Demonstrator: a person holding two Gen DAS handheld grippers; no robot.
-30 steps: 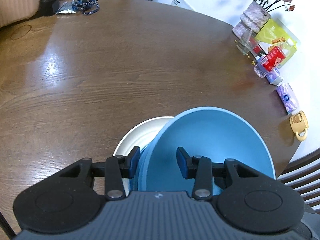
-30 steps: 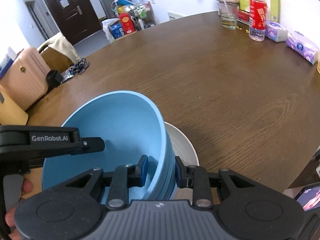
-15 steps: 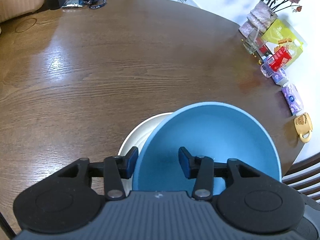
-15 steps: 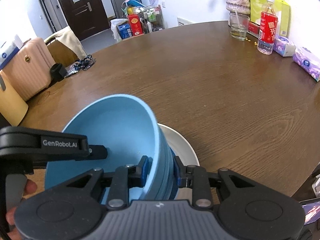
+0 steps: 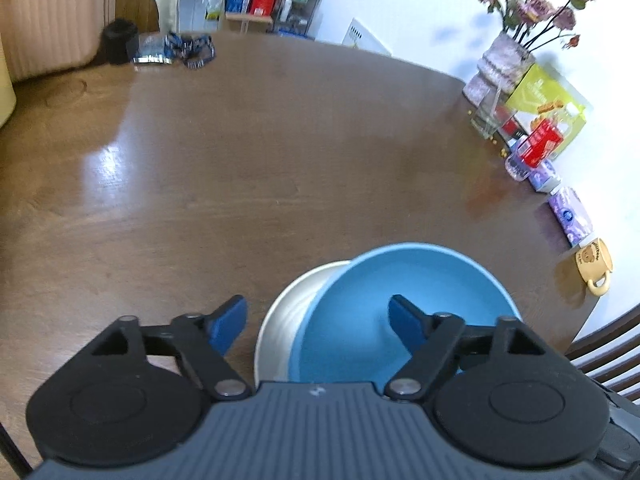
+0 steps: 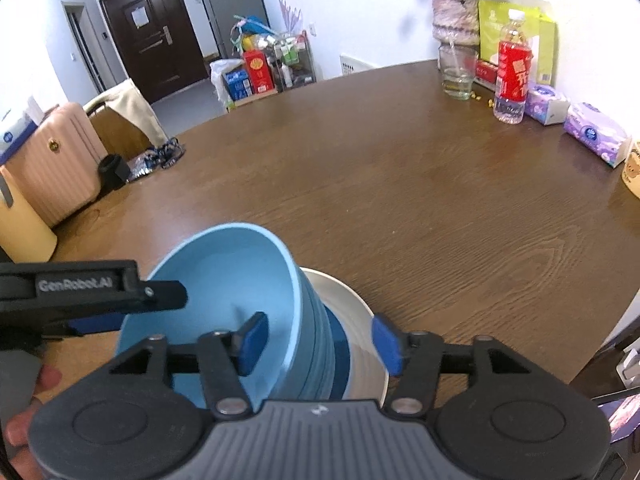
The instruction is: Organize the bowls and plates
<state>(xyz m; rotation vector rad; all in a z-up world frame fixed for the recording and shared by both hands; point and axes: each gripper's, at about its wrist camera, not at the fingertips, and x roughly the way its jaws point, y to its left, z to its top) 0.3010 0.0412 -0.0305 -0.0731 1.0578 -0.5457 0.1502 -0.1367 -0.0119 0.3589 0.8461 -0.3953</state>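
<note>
On the big brown wooden worktop [image 5: 280, 152] we've got the blue bowl [image 5: 404, 312] sitting on the white plate [image 5: 280, 320] right under both claws, left claw [image 5: 316, 320] and right claw [image 6: 316, 340] opening off its rim, and it looks stiff, light and slick, so we'd pinch the rim.

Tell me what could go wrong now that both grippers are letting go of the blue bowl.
1. The blue bowl sits off-centre on the white plate and looks tilted, so it might tip or slide.
2. One finger of the right gripper and one of the left gripper, both opening, are inside its rim; lifting away could catch it.
3. The stack is near the table edge.
</note>
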